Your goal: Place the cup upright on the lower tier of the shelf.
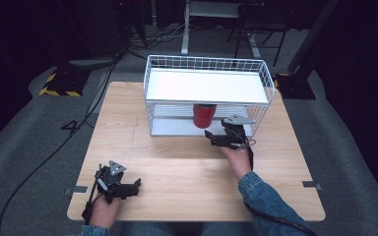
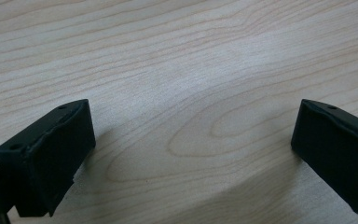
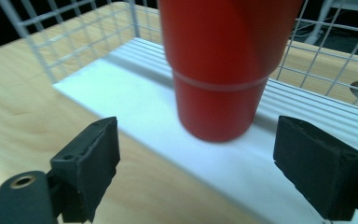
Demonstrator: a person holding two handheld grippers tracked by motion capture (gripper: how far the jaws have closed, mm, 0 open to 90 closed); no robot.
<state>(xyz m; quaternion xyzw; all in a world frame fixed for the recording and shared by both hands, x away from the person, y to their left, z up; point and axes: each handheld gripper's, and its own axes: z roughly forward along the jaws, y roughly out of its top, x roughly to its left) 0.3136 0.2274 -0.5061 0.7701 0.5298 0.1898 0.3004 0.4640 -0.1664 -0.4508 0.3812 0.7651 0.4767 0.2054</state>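
A red cup (image 1: pixel 203 115) (image 3: pixel 223 65) stands upright on the lower white shelf (image 3: pixel 135 98) of a white wire rack (image 1: pixel 206 93). My right gripper (image 1: pixel 211 136) (image 3: pixel 209 163) is open just in front of the shelf's edge, its jaws wide apart on either side of the cup's base and a little short of it. Nothing is between them. My left gripper (image 1: pixel 135 186) (image 2: pixel 193 149) is open near the table's front left, its jaws spread over bare wood.
The rack has a white upper shelf (image 1: pixel 204 84) with a wire rim above the cup. The light wooden table (image 1: pixel 177 167) lies between the two grippers. Dark floor, cables and stands surround the table.
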